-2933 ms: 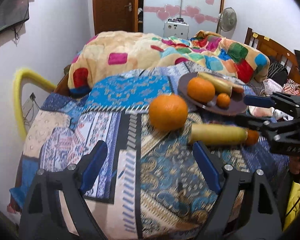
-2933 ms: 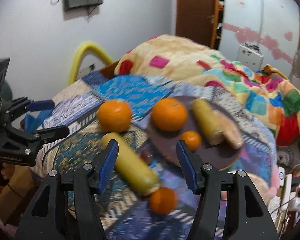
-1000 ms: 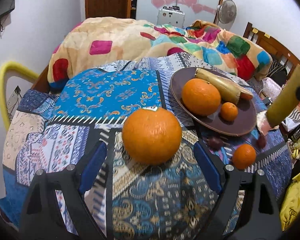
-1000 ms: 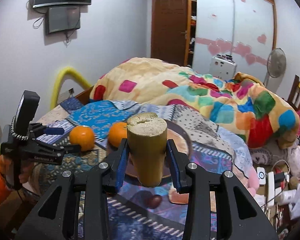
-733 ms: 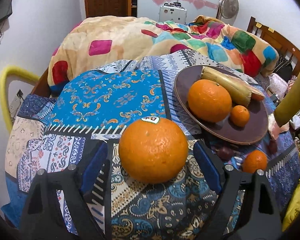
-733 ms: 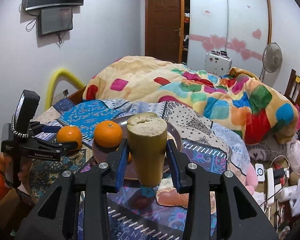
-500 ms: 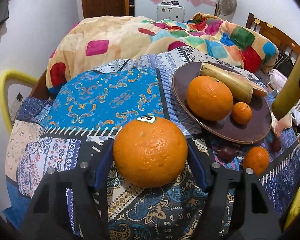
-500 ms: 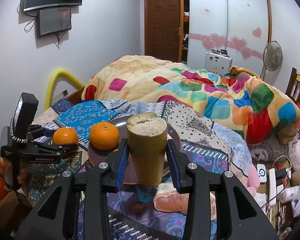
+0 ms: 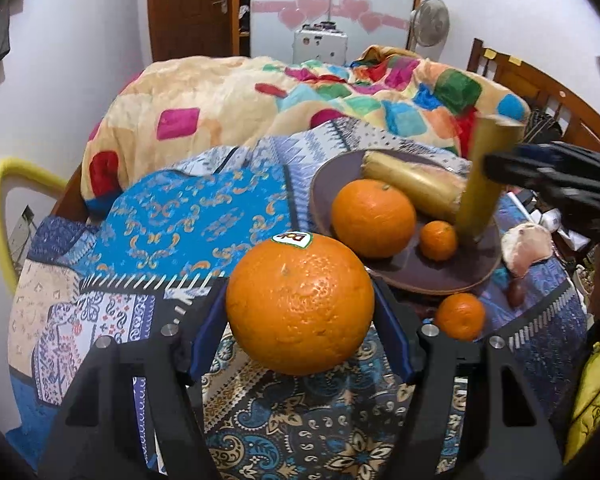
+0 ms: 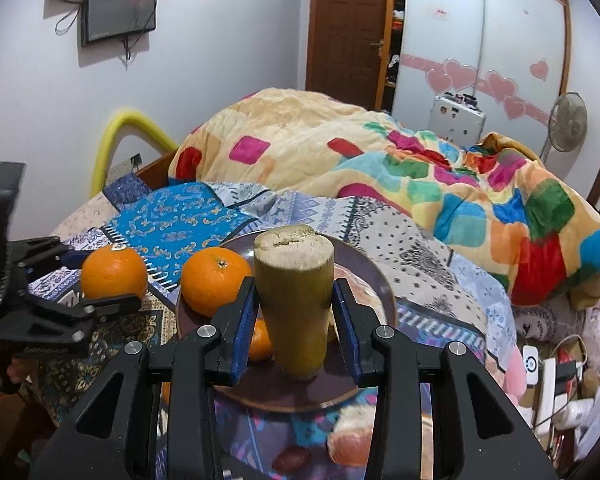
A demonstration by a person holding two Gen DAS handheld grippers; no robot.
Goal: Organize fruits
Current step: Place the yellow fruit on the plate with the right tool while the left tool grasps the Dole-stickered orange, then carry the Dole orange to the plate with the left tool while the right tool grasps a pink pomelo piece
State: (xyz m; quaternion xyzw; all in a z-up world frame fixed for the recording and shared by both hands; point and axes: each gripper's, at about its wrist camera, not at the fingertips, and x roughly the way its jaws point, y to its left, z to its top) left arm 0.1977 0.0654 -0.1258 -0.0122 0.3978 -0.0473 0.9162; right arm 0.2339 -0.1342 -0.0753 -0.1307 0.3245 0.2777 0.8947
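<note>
Left gripper (image 9: 300,334): its blue-padded jaws have just been closing and are now pressing on both flanks of the big orange (image 9: 300,304) at lower centre of the left wrist view; earlier they were standing wide of it.
Big orange: a round, pebbled fruit with a small sticker on top (lettering unreadable), sitting over the patterned bedspread (image 9: 172,216).
Right gripper (image 10: 294,326): its jaws are clamping the sugarcane piece (image 10: 294,300) upright at centre of the right wrist view.
Sugarcane piece: a yellow-green cylinder with a pale, fibrous cut top; its lower end is standing at the plate (image 10: 284,398), whereas a second ago it was being carried to the right of it.
Plate: dark brown, round and shallow, at centre right of the left wrist view; it is holding a second orange (image 9: 374,218), a small mandarin (image 9: 439,240) and another cane length (image 9: 412,184).
Loose fruit: a second mandarin (image 9: 459,316) is lying on the bedspread just below the plate.
Surface: a bed with paisley and blue print cloth, and a plush patchwork blanket (image 9: 300,112) heaped behind.
Room: white walls, a wooden door (image 9: 192,8) at upper left, a wardrobe with pink hearts, a standing fan.
</note>
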